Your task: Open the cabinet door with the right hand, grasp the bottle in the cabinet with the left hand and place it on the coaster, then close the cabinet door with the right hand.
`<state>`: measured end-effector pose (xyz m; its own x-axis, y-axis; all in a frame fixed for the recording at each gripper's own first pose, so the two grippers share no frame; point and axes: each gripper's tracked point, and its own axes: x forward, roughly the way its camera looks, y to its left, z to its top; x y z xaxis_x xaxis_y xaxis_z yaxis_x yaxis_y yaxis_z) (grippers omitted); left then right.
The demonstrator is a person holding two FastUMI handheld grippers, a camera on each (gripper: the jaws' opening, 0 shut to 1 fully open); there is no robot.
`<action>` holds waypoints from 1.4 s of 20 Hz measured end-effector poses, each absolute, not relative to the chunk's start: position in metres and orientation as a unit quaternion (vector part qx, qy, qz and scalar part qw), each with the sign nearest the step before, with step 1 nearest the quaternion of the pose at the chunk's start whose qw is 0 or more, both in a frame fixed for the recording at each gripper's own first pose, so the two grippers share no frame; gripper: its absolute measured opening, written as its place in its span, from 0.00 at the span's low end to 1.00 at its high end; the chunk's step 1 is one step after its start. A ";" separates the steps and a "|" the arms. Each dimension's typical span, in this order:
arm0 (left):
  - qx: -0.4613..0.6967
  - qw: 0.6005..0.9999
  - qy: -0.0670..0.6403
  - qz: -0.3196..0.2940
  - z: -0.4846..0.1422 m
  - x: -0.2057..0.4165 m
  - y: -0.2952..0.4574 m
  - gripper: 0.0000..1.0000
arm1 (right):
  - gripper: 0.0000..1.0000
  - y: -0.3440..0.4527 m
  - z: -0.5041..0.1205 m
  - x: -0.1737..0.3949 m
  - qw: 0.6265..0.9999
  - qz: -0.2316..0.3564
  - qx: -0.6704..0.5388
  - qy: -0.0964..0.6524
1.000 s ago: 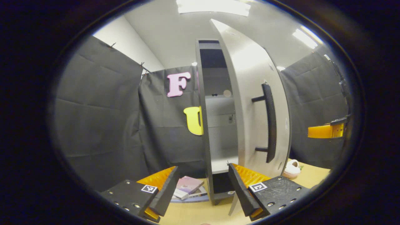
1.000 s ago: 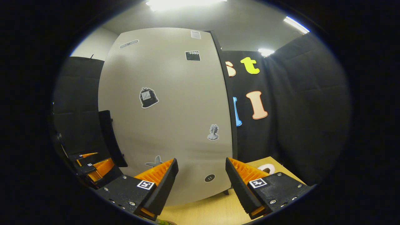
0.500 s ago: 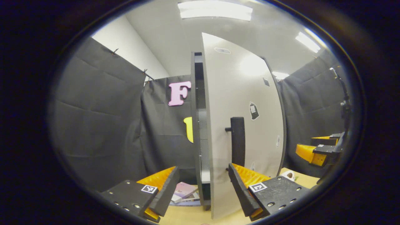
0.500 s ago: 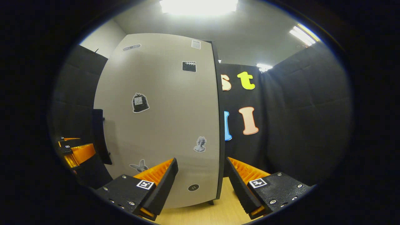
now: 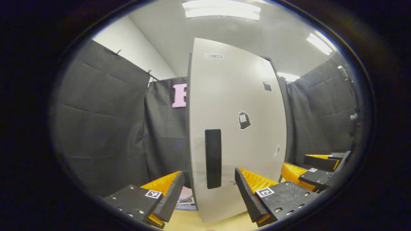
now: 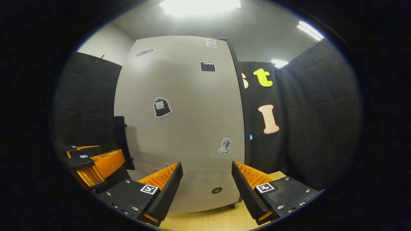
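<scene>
Cabinet door point(image 5: 237, 128) facing both cameras, closed or nearly so.
In the left gripper view, the left tongs point(image 5: 208, 189) are gaping empty before the door's handle point(image 5: 213, 158), the right tongs point(image 5: 316, 168) cut off at the edge; books point(image 5: 186, 196) are peeking out, half hidden. In the right gripper view, the right tongs point(image 6: 207, 187) are spread empty before the stickered door; bottle and coaster are hidden.

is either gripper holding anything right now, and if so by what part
Nothing is held. The left gripper and the right gripper are both open with empty space between their fingers, in front of the cabinet door; neither grips its handle.
</scene>
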<state>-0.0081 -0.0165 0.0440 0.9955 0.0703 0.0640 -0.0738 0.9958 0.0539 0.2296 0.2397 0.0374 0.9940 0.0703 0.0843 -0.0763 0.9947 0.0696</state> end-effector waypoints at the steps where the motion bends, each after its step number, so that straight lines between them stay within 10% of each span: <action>1: 0.031 0.998 -0.026 0.039 0.040 -0.006 -0.019 0.90 | 0.94 0.241 0.038 0.229 0.998 0.038 0.034 -0.042; 28: 0.017 0.999 -0.035 0.000 0.035 0.006 -0.038 0.90 | 0.94 0.226 0.036 0.229 0.999 -0.019 -0.004 -0.039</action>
